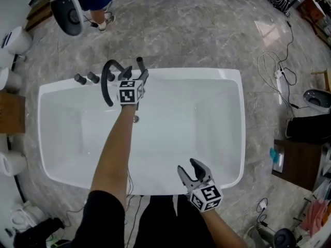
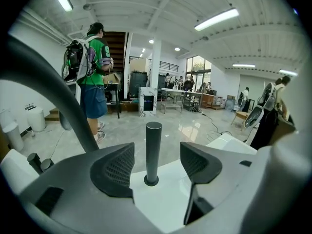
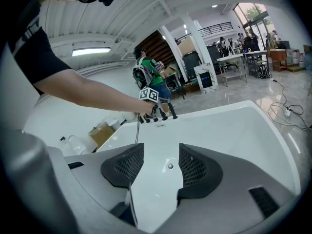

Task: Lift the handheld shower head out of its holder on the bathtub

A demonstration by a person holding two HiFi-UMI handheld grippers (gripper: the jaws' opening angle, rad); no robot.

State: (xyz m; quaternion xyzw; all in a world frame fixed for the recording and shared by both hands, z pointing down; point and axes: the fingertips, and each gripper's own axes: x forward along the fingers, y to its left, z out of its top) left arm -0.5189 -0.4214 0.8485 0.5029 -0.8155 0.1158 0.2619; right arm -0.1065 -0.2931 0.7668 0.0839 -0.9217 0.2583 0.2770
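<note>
The handheld shower head (image 2: 153,150) is a dark upright rod standing in its round holder on the white bathtub's far rim (image 1: 227,74). From the head view it shows as a short dark stick (image 1: 139,62). My left gripper (image 1: 135,75) reaches over the tub to it and is open. In the left gripper view the rod stands between the two pads of that gripper (image 2: 157,162), with a gap on each side. My right gripper (image 1: 192,173) hangs open over the tub's near rim with nothing between its jaws (image 3: 161,167).
A dark curved faucet spout (image 1: 107,81) arches just left of the shower head, with two round knobs (image 1: 80,79) further left. The tub drain (image 3: 170,166) lies ahead of the right gripper. A person in a green shirt (image 2: 92,77) stands beyond the tub. Cables (image 1: 279,76) lie on the floor at right.
</note>
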